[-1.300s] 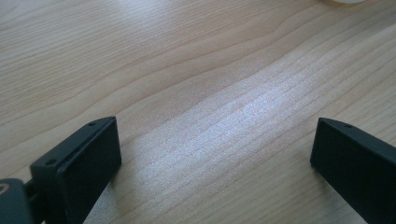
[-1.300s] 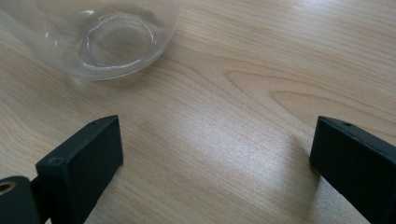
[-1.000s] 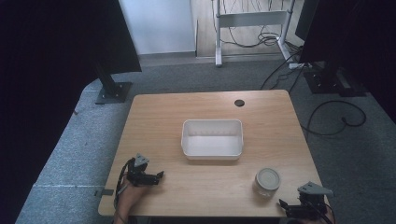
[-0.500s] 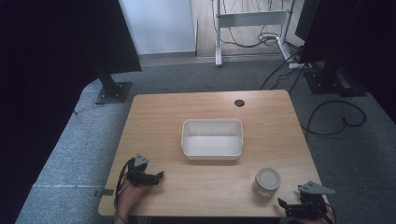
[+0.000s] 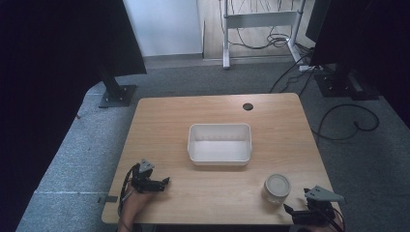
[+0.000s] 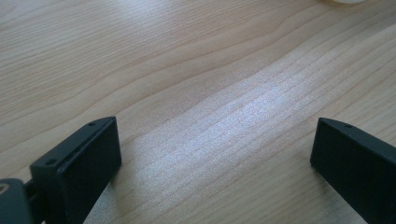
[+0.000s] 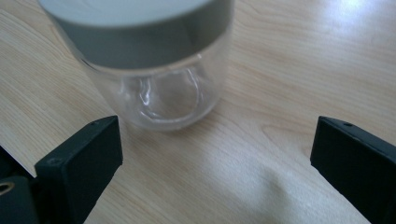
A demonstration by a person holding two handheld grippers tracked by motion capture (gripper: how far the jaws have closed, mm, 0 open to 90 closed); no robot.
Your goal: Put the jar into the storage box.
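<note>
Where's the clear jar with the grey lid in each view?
High view: jar stands near the table's front right corner, just ahead of the right tool.
Left gripper view: not in it.
Right gripper view: jar top left, ahead of the open jaws.
Shared landmark: the wooden tabletop.

The counter (image 5: 193, 116) is pale wood with fine wavy grain and one small dark round hole (image 5: 248, 106). The tray (image 5: 220, 158) on it is plain white. The jar (image 7: 154, 88) has clear, colourless glass under a grey lid (image 7: 140, 32). Each hand-held gripper, left (image 5: 166, 181) and right (image 5: 289, 210), is black, the right topped with a grey plate (image 5: 325, 194). The floor (image 5: 367, 154) is speckled grey carpet crossed by black cables.
</note>
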